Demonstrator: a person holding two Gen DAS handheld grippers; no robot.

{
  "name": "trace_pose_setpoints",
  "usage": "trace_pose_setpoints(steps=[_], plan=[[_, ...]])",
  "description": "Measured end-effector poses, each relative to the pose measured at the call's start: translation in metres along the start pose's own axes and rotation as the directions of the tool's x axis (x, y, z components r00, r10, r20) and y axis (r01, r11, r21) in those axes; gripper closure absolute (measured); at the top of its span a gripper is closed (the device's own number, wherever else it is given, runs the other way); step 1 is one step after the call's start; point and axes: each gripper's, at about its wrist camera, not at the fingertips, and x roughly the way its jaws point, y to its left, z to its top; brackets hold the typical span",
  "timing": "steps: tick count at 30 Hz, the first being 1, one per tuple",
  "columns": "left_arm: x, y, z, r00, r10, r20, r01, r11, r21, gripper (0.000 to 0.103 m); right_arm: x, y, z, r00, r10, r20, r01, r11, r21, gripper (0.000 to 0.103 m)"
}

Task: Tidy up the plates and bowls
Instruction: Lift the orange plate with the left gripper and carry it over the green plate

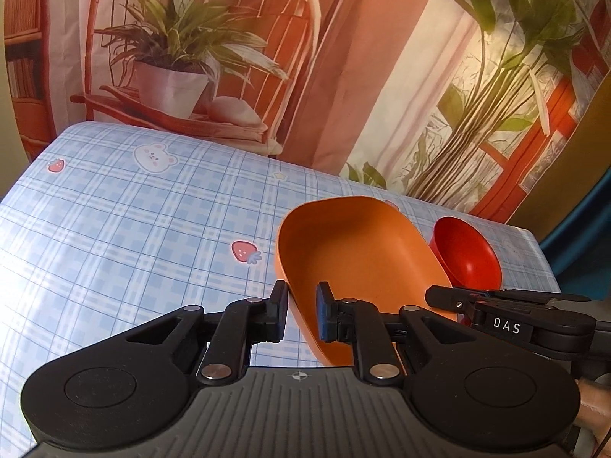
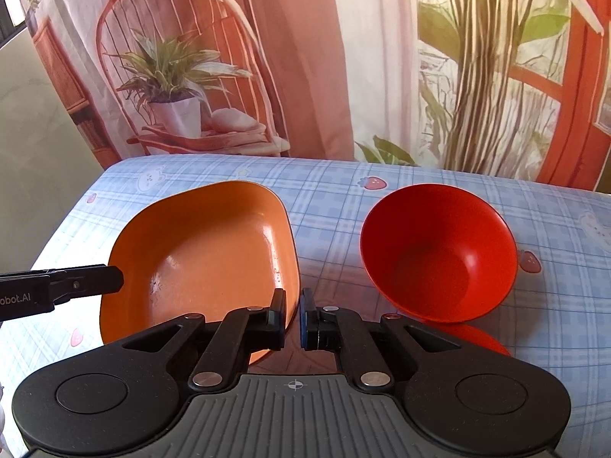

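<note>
Pinched the orange dish point(image 2: 206, 252) by 2 thin rim edges: left gripper point(image 1: 301, 315) closed on its left side, right gripper point(image 2: 294, 318) on its near-right corner, fingers pressed tight on both. Judged it light, stiff, smooth plastic, likely slippery, best held by the rim. Faced open side up, roughly square, stretched slightly away from the grippers. Beyond, to the right, saw 1 red bowl point(image 2: 439, 255), apart, on the checked tablecloth point(image 2: 328, 198).
</note>
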Motion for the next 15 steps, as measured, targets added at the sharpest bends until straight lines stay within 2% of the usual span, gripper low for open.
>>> trace_pose_setpoints(steps=[7,15], plan=[[-0.033,-0.008,-0.012,1.000,0.015,0.027,-0.016,0.999,0.032,0.086,-0.033,0.008,-0.012,1.000,0.010,0.026,-0.010,1.000,-0.010,0.096],[-0.059,-0.014,-0.034,1.000,0.021,0.017,-0.022,0.999,0.049,0.086,-0.069,0.017,-0.035,0.998,0.014,0.055,-0.013,1.000,-0.018,0.096]])
